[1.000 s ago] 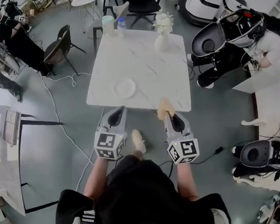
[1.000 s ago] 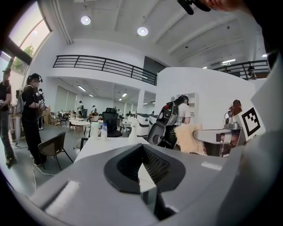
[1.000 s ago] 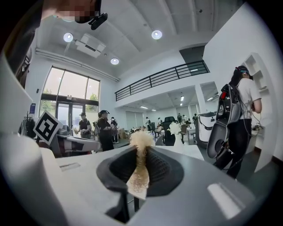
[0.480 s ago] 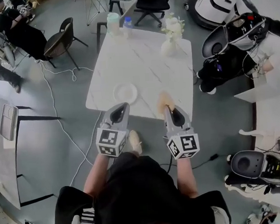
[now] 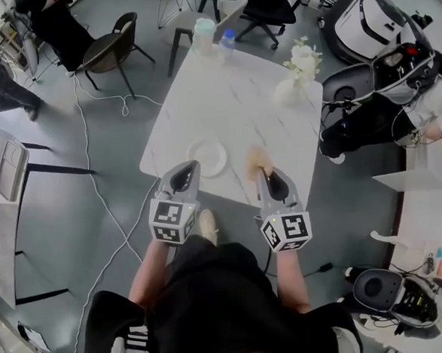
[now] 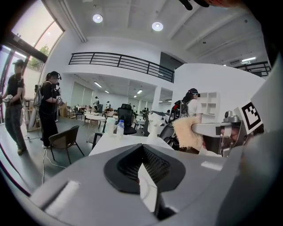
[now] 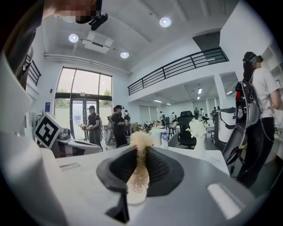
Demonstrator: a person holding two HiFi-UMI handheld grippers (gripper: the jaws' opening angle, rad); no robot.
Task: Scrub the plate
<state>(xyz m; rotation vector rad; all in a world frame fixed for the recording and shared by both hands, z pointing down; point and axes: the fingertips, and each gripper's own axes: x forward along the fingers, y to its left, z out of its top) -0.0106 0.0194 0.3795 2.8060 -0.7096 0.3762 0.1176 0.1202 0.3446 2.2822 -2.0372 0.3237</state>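
A small white plate (image 5: 207, 157) lies near the front edge of the white marble table (image 5: 223, 96). My left gripper (image 5: 189, 166) is shut and empty, its tip just left of the plate at the table's edge. My right gripper (image 5: 260, 169) is shut on a tan fluffy scrubbing pad (image 5: 259, 158), held over the table's front edge, right of the plate. In the right gripper view the pad (image 7: 139, 165) sticks out between the closed jaws. The left gripper view shows the pad (image 6: 187, 133) and the right gripper off to the right; the plate is hidden there.
At the table's far end stand a white vase of flowers (image 5: 290, 84), a clear bottle (image 5: 227, 42) and a pale jug (image 5: 204, 36). Chairs (image 5: 110, 51) sit around the far side. A white cable (image 5: 103, 210) runs over the floor at left. People (image 6: 48, 106) stand in the room.
Both grippers and the person have moved closer to the table; the gripper tips now reach its front edge by the plate. Jaws unchanged.
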